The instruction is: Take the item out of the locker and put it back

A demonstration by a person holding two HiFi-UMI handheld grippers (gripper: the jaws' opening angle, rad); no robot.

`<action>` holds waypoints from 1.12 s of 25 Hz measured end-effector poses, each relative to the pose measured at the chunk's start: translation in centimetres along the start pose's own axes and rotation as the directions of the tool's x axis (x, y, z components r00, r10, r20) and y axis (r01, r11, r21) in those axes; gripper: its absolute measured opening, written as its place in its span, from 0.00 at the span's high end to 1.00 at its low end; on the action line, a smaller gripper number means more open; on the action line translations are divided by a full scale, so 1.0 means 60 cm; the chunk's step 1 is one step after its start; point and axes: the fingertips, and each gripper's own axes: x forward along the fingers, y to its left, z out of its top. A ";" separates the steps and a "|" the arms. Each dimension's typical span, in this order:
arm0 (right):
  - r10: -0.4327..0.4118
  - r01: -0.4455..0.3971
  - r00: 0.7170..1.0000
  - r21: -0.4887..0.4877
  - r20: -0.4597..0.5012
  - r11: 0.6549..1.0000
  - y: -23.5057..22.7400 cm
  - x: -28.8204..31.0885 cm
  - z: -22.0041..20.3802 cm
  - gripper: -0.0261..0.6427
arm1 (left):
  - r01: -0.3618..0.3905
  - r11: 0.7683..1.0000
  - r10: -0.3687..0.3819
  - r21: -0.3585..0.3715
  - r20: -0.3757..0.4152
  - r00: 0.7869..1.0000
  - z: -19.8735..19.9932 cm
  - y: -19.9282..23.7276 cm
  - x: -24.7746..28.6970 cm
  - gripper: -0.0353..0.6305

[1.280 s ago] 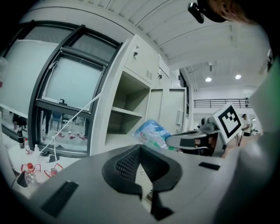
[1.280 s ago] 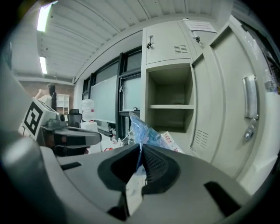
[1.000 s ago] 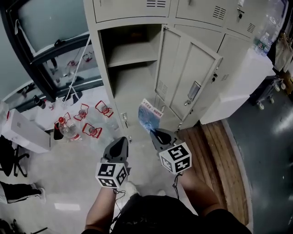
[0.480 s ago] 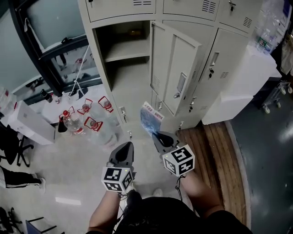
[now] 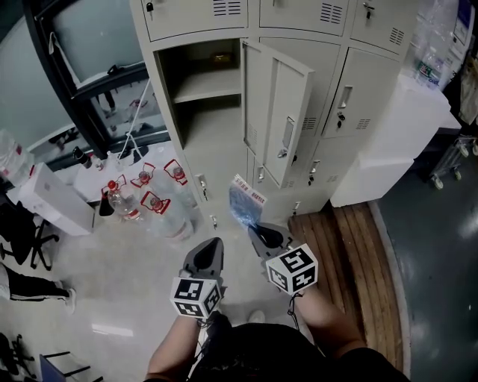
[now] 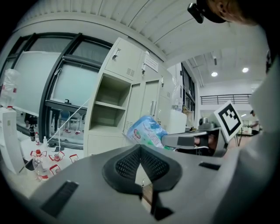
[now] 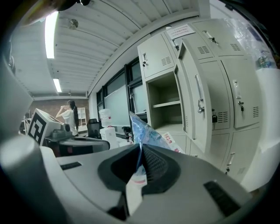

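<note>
Alignment between the held item and the locker mouth is what the coming move turns on. A blue-and-white crinkly plastic packet (image 5: 244, 203) is out of the locker and pinched by its lower edge in the right gripper (image 5: 256, 227). In the right gripper view the jaws are nearly together on the thin film (image 7: 146, 133), which rises from between the pads.

In the head view, the packet's long axis runs from the jaws toward 11 o'clock. The open compartment (image 5: 213, 123) of the beige metal locker (image 5: 299, 22) lies well apart from it, at about 11 o'clock. An inner shelf (image 5: 209, 86) crosses the upper part of that compartment. The grey-beige door (image 5: 276, 112) hangs open at 12 to 1 o'clock from the packet, on the right side of the mouth.

Judged from this, the packet must travel forward and slightly left to stay off the door's edge.

The left gripper (image 5: 211, 248) sits beside the right one at its 8 o'clock, with its jaws together on nothing (image 6: 141, 151). It is about as near the opening, but carries no load.
</note>
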 end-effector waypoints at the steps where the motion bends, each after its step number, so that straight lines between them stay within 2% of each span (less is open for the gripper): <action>1: 0.003 -0.003 1.000 0.000 0.003 1.000 0.002 -0.001 0.000 0.93 | -0.001 1.000 0.001 0.002 0.001 1.000 0.001 -0.002 -0.002 0.94; 14: 0.024 -0.024 1.000 -0.015 0.015 1.000 0.017 0.002 0.010 0.93 | -0.016 1.000 0.016 0.007 0.015 1.000 0.008 0.008 -0.009 0.94; 28: 0.032 -0.032 0.999 -0.028 -0.002 0.999 0.030 0.064 0.026 0.93 | -0.015 1.000 0.015 0.010 0.016 1.000 0.029 0.073 0.004 0.94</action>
